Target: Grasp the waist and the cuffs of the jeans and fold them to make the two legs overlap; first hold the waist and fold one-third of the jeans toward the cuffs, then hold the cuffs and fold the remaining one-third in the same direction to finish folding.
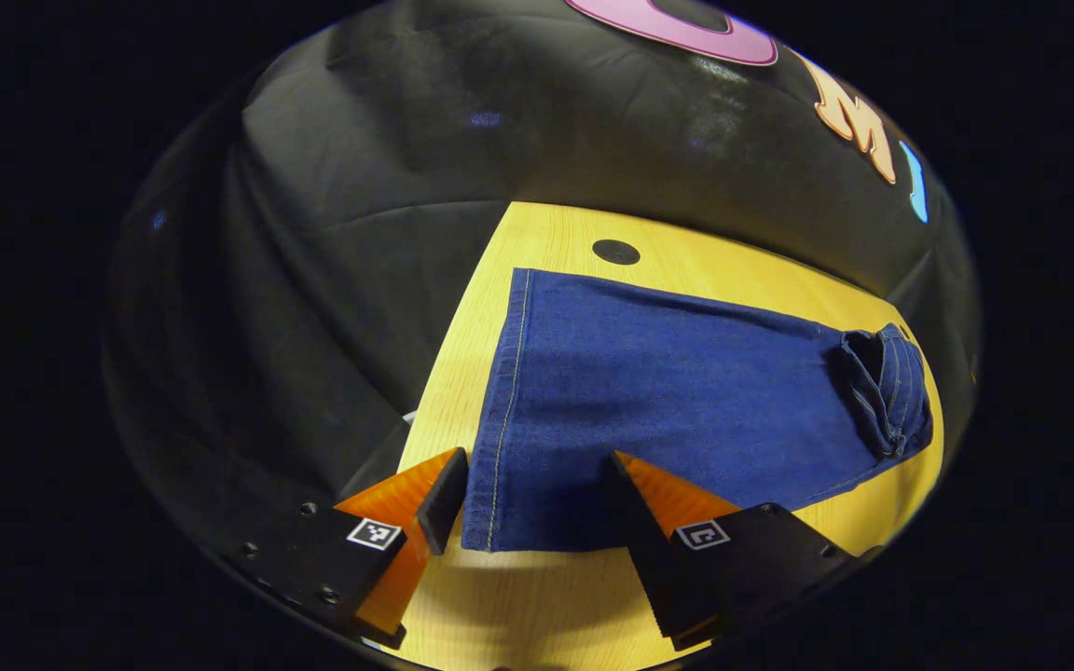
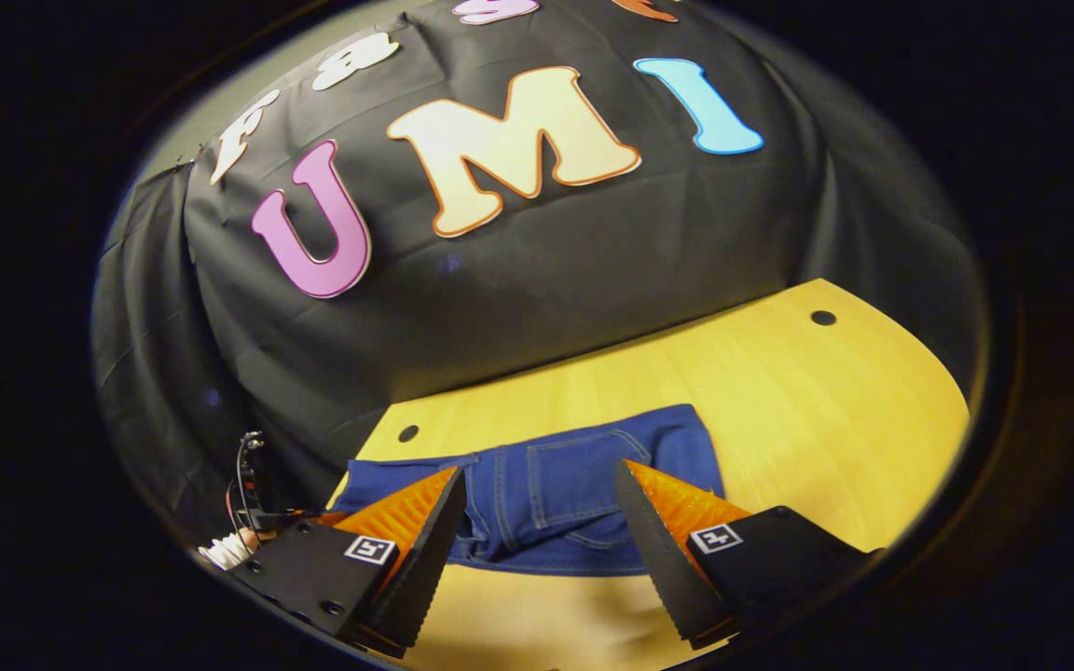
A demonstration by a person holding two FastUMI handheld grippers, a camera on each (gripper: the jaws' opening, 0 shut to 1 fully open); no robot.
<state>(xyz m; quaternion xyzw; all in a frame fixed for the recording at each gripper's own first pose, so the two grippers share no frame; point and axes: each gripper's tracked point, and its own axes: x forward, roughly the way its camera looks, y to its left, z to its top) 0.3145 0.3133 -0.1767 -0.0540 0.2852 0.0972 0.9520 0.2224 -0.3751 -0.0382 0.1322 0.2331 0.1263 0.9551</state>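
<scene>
Blue jeans lie flat on the yellow wooden table, legs overlapping. In the left gripper view the stitched cuff hem lies nearest, and the waist is bunched at the far right. My left gripper is open, its fingers straddling the near cuff corner just above the cloth. In the right gripper view the waist end with a back pocket lies ahead. My right gripper is open too, hovering over the waist with nothing between its fingers.
The table has round dark holes near its back edge. Bare wood stretches to the right of the waist in the right gripper view. A cable and part of the other gripper show at the left.
</scene>
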